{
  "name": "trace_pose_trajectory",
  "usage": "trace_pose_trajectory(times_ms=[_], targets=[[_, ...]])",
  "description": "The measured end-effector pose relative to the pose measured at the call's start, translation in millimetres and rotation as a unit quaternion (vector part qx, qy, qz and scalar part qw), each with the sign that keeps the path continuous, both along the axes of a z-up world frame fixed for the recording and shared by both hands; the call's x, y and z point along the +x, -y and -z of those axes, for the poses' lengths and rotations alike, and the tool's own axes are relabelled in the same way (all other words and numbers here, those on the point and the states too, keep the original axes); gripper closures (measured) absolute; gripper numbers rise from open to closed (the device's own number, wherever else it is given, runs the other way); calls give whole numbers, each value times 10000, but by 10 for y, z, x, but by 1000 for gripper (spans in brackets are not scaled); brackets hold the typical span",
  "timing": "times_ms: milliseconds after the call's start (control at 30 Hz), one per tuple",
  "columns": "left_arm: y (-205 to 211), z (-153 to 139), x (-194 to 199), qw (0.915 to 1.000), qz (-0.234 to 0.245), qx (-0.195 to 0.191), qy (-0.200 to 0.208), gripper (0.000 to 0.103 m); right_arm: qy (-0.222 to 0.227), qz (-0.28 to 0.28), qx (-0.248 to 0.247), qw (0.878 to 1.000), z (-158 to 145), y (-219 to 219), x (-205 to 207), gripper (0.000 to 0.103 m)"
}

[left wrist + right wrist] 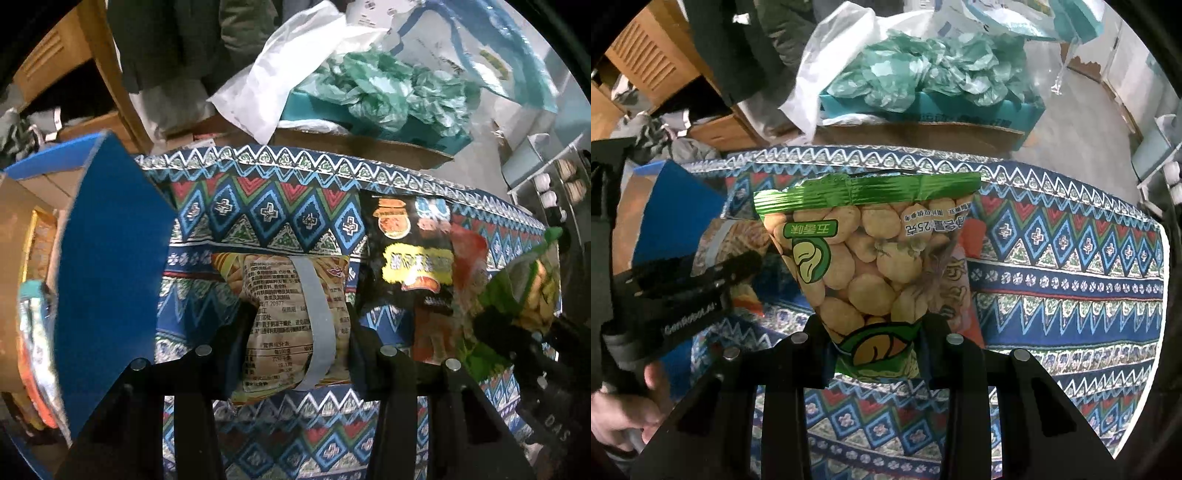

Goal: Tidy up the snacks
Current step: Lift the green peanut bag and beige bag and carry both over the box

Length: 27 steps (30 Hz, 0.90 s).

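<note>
My left gripper point(295, 332) is shut on a tan snack packet with a grey stripe point(291, 314), held over the patterned tablecloth point(266, 214). My right gripper point(875, 350) is shut on a green bean snack bag point(875, 258) and holds it upright above the cloth. A black and red snack bag point(417, 266) lies on the cloth to the right of the tan packet. In the left wrist view the green bag point(535, 280) and right gripper show at far right. The left gripper point(701, 288) shows at left in the right wrist view.
A cardboard box with a blue flap point(107, 266) stands at the left and holds several snack packets point(37, 332). Behind the table are a teal box point(923, 110) with green plastic bags point(923, 70), a white bag point(291, 62) and wooden furniture point(646, 59).
</note>
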<state>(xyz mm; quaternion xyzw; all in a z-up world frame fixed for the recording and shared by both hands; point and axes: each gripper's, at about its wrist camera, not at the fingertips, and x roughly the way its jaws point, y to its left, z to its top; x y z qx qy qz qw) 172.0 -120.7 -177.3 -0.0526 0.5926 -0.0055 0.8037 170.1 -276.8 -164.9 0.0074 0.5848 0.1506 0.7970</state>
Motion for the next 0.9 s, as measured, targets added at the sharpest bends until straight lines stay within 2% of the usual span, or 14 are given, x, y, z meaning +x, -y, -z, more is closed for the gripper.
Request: trace_pose_trajectory(times_ms=[400,900], targets=[[-103,-483,-386,9987,156,47,478,56,273,-189,170,9993,-320,-200,-283,70],[-540,-954,-814,9952,-67,147,964,56,615,-639,433,9951,-777,-671,-545,70]])
